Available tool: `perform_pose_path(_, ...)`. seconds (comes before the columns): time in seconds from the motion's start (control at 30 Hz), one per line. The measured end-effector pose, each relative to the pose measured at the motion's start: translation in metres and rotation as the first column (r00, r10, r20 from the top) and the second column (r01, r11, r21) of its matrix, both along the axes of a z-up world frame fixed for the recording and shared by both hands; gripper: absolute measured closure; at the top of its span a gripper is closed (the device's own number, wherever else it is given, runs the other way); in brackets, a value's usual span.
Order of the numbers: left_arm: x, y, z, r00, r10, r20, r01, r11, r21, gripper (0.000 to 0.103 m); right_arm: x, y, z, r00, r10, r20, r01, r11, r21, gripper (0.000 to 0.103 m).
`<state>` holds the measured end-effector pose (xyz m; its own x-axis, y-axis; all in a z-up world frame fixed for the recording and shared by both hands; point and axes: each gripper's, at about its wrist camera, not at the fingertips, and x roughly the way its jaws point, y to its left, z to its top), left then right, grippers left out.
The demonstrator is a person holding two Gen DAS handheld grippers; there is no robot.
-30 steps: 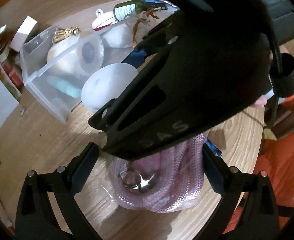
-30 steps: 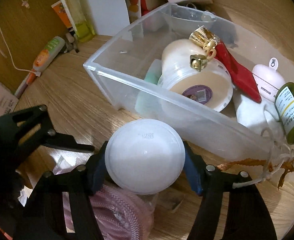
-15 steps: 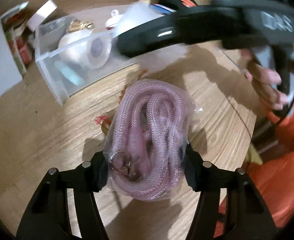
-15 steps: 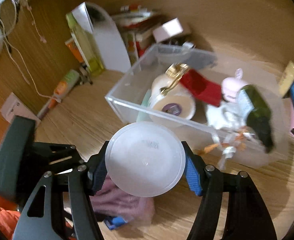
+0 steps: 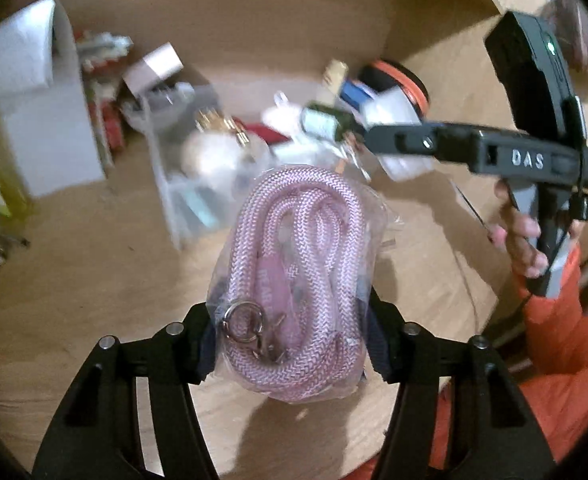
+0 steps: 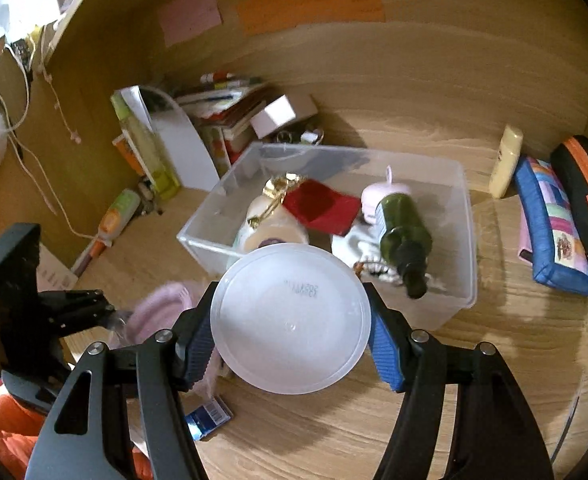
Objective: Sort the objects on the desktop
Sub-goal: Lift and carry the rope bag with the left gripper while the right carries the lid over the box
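Note:
My left gripper (image 5: 290, 348) is shut on a clear bag of coiled pink rope (image 5: 297, 276) with a metal clasp, held above the wooden desk. My right gripper (image 6: 292, 348) is shut on a round white translucent container (image 6: 291, 318), held in front of the clear plastic bin (image 6: 467, 240). The bin holds a green bottle (image 6: 403, 232), a red pouch (image 6: 319, 206), a white jar (image 6: 274, 232) and a pink item (image 6: 385, 192). The right gripper with its container (image 5: 397, 136) shows in the left wrist view; the rope bag (image 6: 162, 312) shows in the right wrist view.
A blue patterned pencil case (image 6: 553, 220), a black and orange case (image 6: 585, 196) and a cream tube (image 6: 505, 160) lie right of the bin. A white file holder (image 6: 182, 144), books and a small white box (image 6: 282, 114) stand behind it. A blue packet (image 6: 210, 420) lies on the desk.
Both grippers rose and pulled back from the desk with their loads. The right gripper swung out from over the rope bag to the right, above the bin.

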<state>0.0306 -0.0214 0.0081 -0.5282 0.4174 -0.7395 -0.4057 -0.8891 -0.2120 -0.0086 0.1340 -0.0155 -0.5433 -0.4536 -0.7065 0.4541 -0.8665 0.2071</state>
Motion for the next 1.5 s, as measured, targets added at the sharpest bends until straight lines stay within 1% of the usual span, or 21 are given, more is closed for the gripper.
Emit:
perform_pose_path(0.07, 0.002, -0.001, 0.008, 0.999, 0.041, -0.036, -0.041, 0.999, -0.013, 0.044, -0.001, 0.004, 0.004, 1.000, -0.006, -0.020, 0.006, 1.000, 0.000, 0.040)
perform_pose_path(0.1, -0.001, -0.007, 0.005, 0.998, 0.049, -0.041, -0.049, 0.999, -0.003, 0.044, -0.001, 0.005, 0.006, 1.000, -0.011, -0.029, 0.011, 1.000, 0.000, 0.040)
perform_pose_path(0.13, -0.002, -0.011, 0.008, 0.997, 0.057, -0.042, -0.057, 0.998, 0.014, 0.044, -0.002, 0.007, 0.008, 0.999, -0.016, -0.038, 0.016, 1.000, 0.000, 0.040)
perform_pose_path(0.23, -0.025, -0.019, 0.024, 0.995, 0.088, -0.048, -0.084, 0.994, 0.065, 0.044, -0.008, 0.012, 0.014, 0.998, -0.029, -0.051, 0.028, 0.999, -0.019, 0.040)
perform_pose_path(0.33, -0.037, -0.023, 0.034, 0.990, 0.124, -0.061, -0.120, 0.990, 0.072, 0.044, -0.016, 0.015, 0.019, 0.997, -0.035, -0.068, 0.033, 0.999, -0.029, 0.040)
perform_pose_path(0.4, -0.047, -0.027, 0.042, 0.985, 0.159, -0.070, -0.154, 0.986, 0.067, 0.044, -0.022, 0.014, 0.019, 0.996, -0.035, -0.080, 0.035, 0.999, -0.006, 0.040)
perform_pose_path(0.53, -0.062, -0.031, 0.047, 0.971, 0.231, -0.069, -0.226, 0.972, 0.067, 0.044, -0.039, 0.008, 0.014, 0.996, -0.025, -0.081, 0.027, 0.999, 0.022, 0.040)
perform_pose_path(0.6, -0.073, -0.032, 0.046, 0.965, 0.257, -0.057, -0.252, 0.964, 0.088, 0.044, -0.048, 0.005, 0.010, 0.998, -0.017, -0.067, 0.017, 1.000, 0.008, 0.040)
perform_pose_path(0.67, -0.080, -0.029, 0.046, 0.959, 0.277, -0.059, -0.272, 0.959, 0.081, 0.044, -0.055, 0.002, 0.006, 0.999, -0.007, -0.051, 0.006, 1.000, -0.015, 0.040)
perform_pose_path(0.73, -0.087, -0.025, 0.044, 0.958, 0.280, -0.055, -0.276, 0.958, 0.081, 0.044, -0.063, -0.003, 0.001, 1.000, 0.020, -0.022, -0.021, 0.999, -0.046, 0.040)
perform_pose_path(0.8, -0.098, -0.020, 0.041, 0.962, 0.272, -0.029, -0.268, 0.959, 0.094, 0.044, -0.070, -0.009, -0.007, 0.999, 0.051, 0.014, -0.050, 0.996, -0.071, 0.040)
perform_pose_path(0.9, -0.110, -0.016, 0.036, 0.961, 0.277, -0.005, -0.275, 0.957, 0.092, 0.044, -0.075, -0.017, -0.020, 0.996, 0.081, 0.049, -0.077, 0.994, -0.077, 0.040)
perform_pose_path(1.0, -0.121, -0.014, 0.029, 0.961, 0.274, 0.029, -0.275, 0.956, 0.104, 0.044, -0.079, -0.018, -0.030, 0.993, 0.089, 0.072, -0.083, 0.993, -0.081, 0.040)
perform_pose_path(1.1, -0.132, -0.011, 0.020, 0.960, 0.276, 0.053, -0.280, 0.954, 0.104, 0.044, -0.082, -0.015, -0.037, 0.994, 0.074, 0.078, -0.069, 0.995, -0.069, 0.040)
perform_pose_path(1.17, -0.138, -0.008, 0.015, 0.960, 0.274, 0.059, -0.279, 0.955, 0.103, 0.044, -0.082, -0.014, -0.037, 0.996, 0.062, 0.063, -0.058, 0.997, -0.054, 0.040)
perform_pose_path(1.27, -0.144, -0.002, 0.009, 0.963, 0.264, 0.046, -0.267, 0.959, 0.089, 0.044, -0.081, -0.011, -0.037, 0.996, 0.067, 0.052, -0.065, 0.997, -0.053, 0.040)
perform_pose_path(1.37, -0.150, 0.000, 0.001, 0.966, 0.248, 0.068, -0.254, 0.962, 0.102, 0.044, -0.081, -0.011, -0.038, 0.999, 0.041, 0.031, -0.040, 0.999, -0.021, 0.040)
perform_pose_path(1.43, -0.153, 0.000, -0.003, 0.965, 0.252, 0.067, -0.258, 0.962, 0.094, 0.043, -0.086, -0.010, -0.043, 0.999, 0.016, 0.037, -0.016, 1.000, -0.001, 0.040)
perform_pose_path(1.5, -0.153, -0.001, -0.003, 0.965, 0.258, 0.053, -0.261, 0.962, 0.077, 0.043, -0.093, -0.009, -0.050, 0.998, 0.005, 0.066, -0.005, 1.000, 0.005, 0.040)
